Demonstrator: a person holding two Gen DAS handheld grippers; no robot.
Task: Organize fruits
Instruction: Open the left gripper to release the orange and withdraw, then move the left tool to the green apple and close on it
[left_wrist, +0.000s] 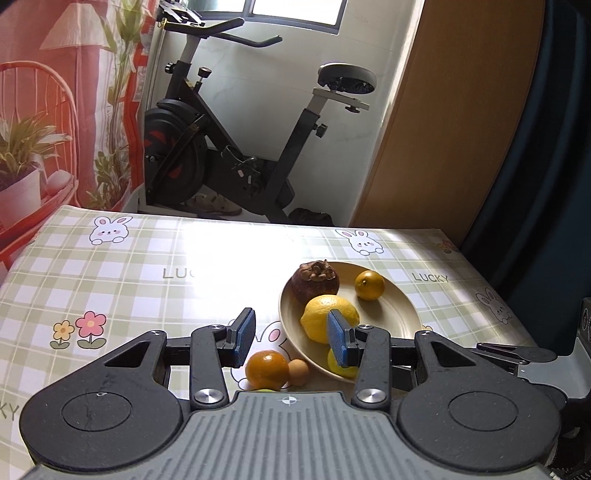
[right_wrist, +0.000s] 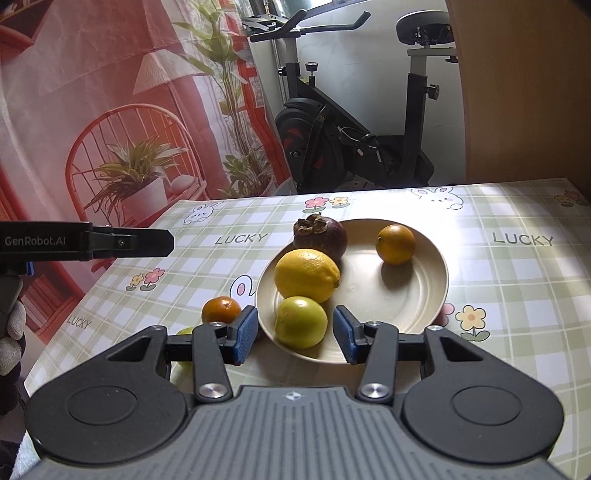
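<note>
Four fruits lay on the plate (right_wrist: 424, 295): a lemon (right_wrist: 306, 275), a green fruit (right_wrist: 301, 322), a mangosteen (right_wrist: 325, 232) and a small orange (right_wrist: 395, 243), apparently gathered there as the sorting spot. Left of the plate, on the tabletop (right_wrist: 517, 280), a tangerine (left_wrist: 266, 369) and a small brown fruit (left_wrist: 298, 372) were unsorted. The left hand-held gripper (left_wrist: 291, 336) was spread and empty, above the plate's left rim. The right hand-held gripper (right_wrist: 293, 334) was likewise spread and empty, at the plate's near rim. An exercise bike (left_wrist: 229, 140) stood beyond the plate, clear of the work. Nothing blocked the loose fruit.
</note>
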